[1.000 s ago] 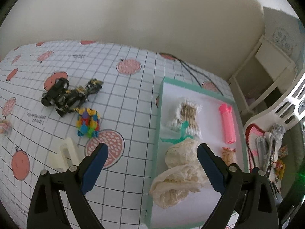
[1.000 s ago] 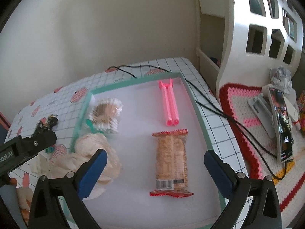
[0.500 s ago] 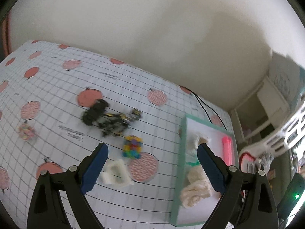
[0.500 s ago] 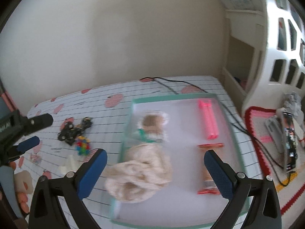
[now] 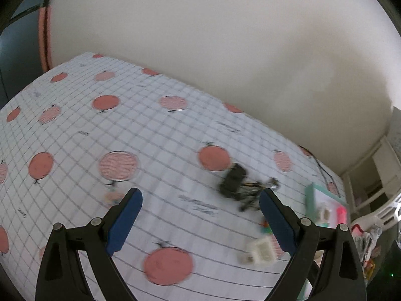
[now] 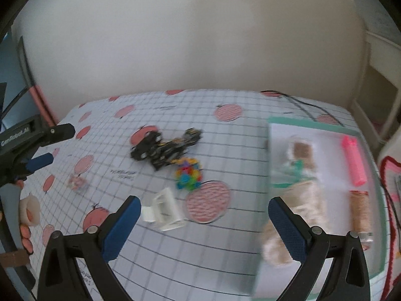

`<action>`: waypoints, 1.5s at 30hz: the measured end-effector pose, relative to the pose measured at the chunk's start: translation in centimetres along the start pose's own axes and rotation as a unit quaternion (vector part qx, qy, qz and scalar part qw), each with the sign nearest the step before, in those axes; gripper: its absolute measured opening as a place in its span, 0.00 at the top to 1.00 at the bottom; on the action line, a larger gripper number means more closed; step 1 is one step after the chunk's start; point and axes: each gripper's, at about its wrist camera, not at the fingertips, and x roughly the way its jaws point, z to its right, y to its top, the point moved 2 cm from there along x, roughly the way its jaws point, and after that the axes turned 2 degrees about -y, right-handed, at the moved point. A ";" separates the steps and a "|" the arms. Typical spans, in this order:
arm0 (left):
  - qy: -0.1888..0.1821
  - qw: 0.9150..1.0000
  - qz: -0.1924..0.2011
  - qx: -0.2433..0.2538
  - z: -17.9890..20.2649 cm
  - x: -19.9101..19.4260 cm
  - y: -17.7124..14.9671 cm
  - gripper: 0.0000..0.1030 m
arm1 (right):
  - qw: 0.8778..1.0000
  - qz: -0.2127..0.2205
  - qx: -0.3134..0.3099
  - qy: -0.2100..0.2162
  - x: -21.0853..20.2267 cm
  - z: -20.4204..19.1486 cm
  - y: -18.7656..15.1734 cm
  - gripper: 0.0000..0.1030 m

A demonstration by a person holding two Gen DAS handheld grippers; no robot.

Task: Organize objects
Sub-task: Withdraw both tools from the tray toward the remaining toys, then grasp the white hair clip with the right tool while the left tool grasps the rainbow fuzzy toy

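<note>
Status: sorting is partway, judged from the layout. In the right wrist view the green-rimmed tray (image 6: 310, 123), right side of frame, already holds four items: one bundle of cotton swabs (image 6: 302, 154) upper middle of the tray, one pink tube-shaped item (image 6: 353, 163) at its upper right, one cream lace cloth (image 6: 295, 215) spilling toward the tray's lower left rim, and one brown snack packet (image 6: 361, 213) at lower right. Still loose on the gridded tablecloth (image 6: 225, 250), centre to left of frame: one black toy vehicle (image 6: 163, 148), one multicoloured bead cluster (image 6: 188, 173) just below it, one white plastic piece (image 6: 164, 208) lower centre, and one small pale wrapped item (image 6: 78, 183) at mid-left, too blurred to identify. Count: four in the tray, four outside, so about half remains if all are meant for the tray. Right gripper (image 6: 203, 228): jaws spread wide, nothing between them, hanging above the cloth with the white piece near its left finger. Left gripper (image 5: 200, 215): jaws likewise wide apart and empty; in its own view it faces the left half of the cloth, the toy vehicle (image 5: 238, 185) just beyond its right finger, the white piece (image 5: 260, 250) low right, the tray (image 5: 309, 193) only a sliver at the right edge. Both views carry motion blur. The left gripper also appears at the left edge of the right wrist view, with part of a hand (image 6: 25, 223) below it.
</note>
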 end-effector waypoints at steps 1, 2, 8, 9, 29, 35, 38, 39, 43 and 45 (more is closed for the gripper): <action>0.003 1.000 -0.001 -0.005 -0.8 0.1 0.1 0.08 | 1.000 -0.005 0.000 0.006 0.5 -0.7 -0.3 0.00; 0.009 1.000 -0.004 -0.015 -1.9 0.4 0.1 0.08 | 1.000 -0.010 0.001 0.008 0.9 -1.1 -0.5 0.00; 0.027 0.999 -0.015 -0.044 -5.5 2.0 -0.7 0.08 | 0.999 -0.036 -0.016 0.006 3.5 -3.2 -1.9 0.00; 0.029 0.998 -0.018 -0.048 -6.1 2.2 -0.9 0.08 | 0.999 -0.041 -0.017 0.005 4.0 -3.3 -2.2 0.00; 0.086 0.991 -0.059 -0.084 -9.8 6.9 -3.0 0.08 | 0.997 -0.078 -0.014 -0.002 7.8 -3.8 -4.1 0.00; 0.097 0.991 -0.056 -0.072 -9.5 7.3 -3.1 0.09 | 0.997 -0.072 -0.032 -0.018 8.1 -4.2 -4.2 0.00; 0.105 0.990 -0.058 -0.068 -9.5 7.5 -3.1 0.18 | 0.997 -0.069 -0.038 -0.023 8.3 -4.4 -4.2 0.01; 0.110 0.990 -0.057 -0.065 -9.4 7.5 -3.0 0.21 | 0.997 -0.066 -0.040 -0.026 8.3 -4.4 -4.2 0.02; 0.123 0.989 -0.055 -0.057 -9.2 7.6 -2.9 0.31 | 0.997 -0.058 -0.046 -0.038 8.2 -4.6 -4.1 0.14; 0.137 0.988 -0.055 -0.053 -9.1 7.5 -2.9 0.38 | 0.997 -0.056 -0.046 -0.042 8.1 -4.5 -3.9 0.19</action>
